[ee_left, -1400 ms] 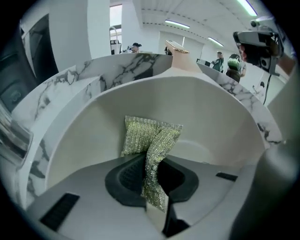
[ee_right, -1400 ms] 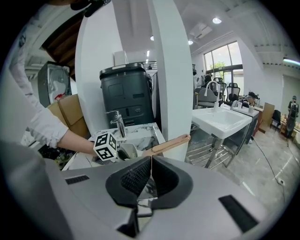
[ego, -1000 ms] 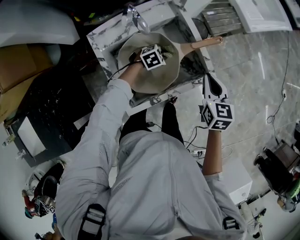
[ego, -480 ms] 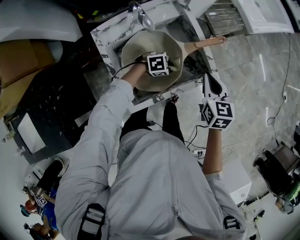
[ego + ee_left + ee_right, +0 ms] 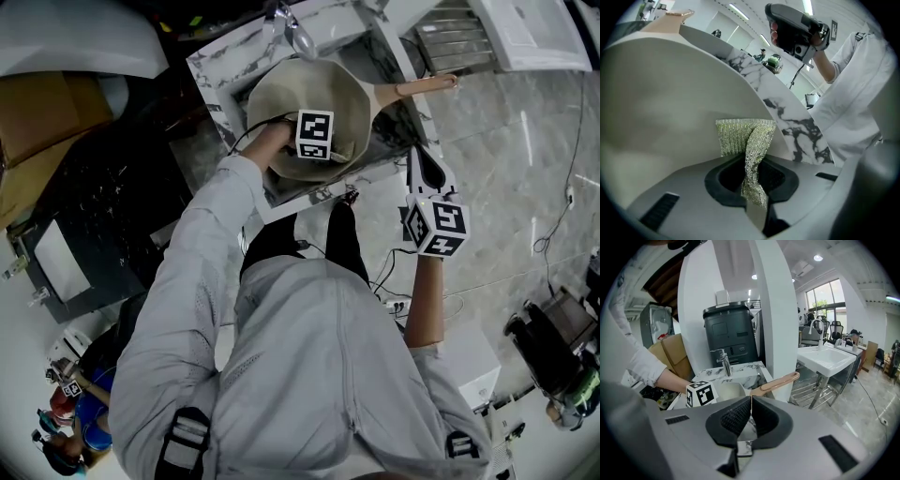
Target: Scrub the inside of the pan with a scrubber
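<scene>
A beige pan point(image 5: 349, 86) with a copper-pink handle point(image 5: 424, 87) sits in the marble counter's basin. My left gripper point(image 5: 319, 150) is down inside it, near the rim closest to the person. In the left gripper view, that gripper point(image 5: 752, 159) is shut on a silvery-green mesh scrubber point(image 5: 740, 136), which presses against the pan's inner wall point(image 5: 665, 103). My right gripper point(image 5: 419, 159) hangs in the air beside the counter, right of the pan and short of the handle. Its jaws point(image 5: 750, 404) are shut with nothing between them.
A chrome faucet point(image 5: 286, 26) stands behind the pan on the marble counter point(image 5: 217, 70). A white pillar point(image 5: 780, 310), a dark bin point(image 5: 731, 333) and a white sink point(image 5: 829, 357) lie beyond. Cardboard boxes point(image 5: 37, 141) are at the left. Cables trail on the floor point(image 5: 553, 216).
My left gripper has slid with the scrubber from the pan's middle toward its near rim. The right gripper has stayed where it was.
</scene>
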`<state>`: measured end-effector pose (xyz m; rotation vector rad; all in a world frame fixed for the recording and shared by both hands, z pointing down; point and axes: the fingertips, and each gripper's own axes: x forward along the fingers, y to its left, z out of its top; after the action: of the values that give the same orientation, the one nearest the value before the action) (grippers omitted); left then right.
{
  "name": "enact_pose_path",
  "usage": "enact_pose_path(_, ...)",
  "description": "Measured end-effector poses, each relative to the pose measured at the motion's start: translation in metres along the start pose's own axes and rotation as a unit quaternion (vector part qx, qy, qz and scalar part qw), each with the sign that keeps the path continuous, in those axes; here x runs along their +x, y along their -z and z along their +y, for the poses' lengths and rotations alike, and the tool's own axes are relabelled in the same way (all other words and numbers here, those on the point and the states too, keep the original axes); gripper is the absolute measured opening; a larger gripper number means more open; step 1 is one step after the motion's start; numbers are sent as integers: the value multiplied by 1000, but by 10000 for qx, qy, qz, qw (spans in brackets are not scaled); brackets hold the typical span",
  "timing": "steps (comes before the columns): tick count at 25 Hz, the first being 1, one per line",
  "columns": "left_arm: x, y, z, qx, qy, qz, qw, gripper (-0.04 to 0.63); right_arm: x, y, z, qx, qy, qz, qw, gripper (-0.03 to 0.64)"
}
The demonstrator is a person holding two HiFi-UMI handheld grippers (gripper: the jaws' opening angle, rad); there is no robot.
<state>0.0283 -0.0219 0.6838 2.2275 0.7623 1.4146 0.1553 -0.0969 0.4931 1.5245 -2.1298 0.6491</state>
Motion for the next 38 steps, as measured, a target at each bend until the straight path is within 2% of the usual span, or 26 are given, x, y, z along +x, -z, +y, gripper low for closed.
enact_pose_path(3, 3, 20, -14, 4, 365, 434, 9984, 60, 0, -1, 0, 5, -2, -12, 10000, 35)
enact_pose_path(7, 3, 48, -24, -81, 680, 1075, 9918, 60, 0, -2, -1, -7, 2, -16, 10000, 35)
enact_pose_path(11, -1, 74, -24, -465, 795, 1602, 9828, 60, -1, -4, -1, -13, 8, -22, 10000, 35)
enact_pose_path(14, -8, 98, -20, -692, 726, 2031, 9740, 61, -2, -3, -2, -10, 27, -25, 10000, 35)
enact_pose_path(20, -18, 123, -3, -1018, 258, 2529, 9618, 60, -5, 1, -4, 13, 47, -1, 10000, 35)
enact_pose_path(24, -24, 137, 12, -1149, -207, 3085, 9440, 60, -7, 1, -8, 28, 72, -22, 10000, 35)
enact_pose_path(27, -32, 146, 25, -1441, -591, 3298, 9311, 60, -9, 1, -11, 32, 110, -20, 9999, 35)
enact_pose_path(33, -47, 154, 58, -1758, -1467, 3204, 9192, 60, -14, 4, -20, 59, 187, 3, 9998, 35)
enact_pose_path(38, -63, 151, 81, -1939, -2047, 2863, 9157, 60, -13, 7, -19, 57, 177, 11, 9998, 35)
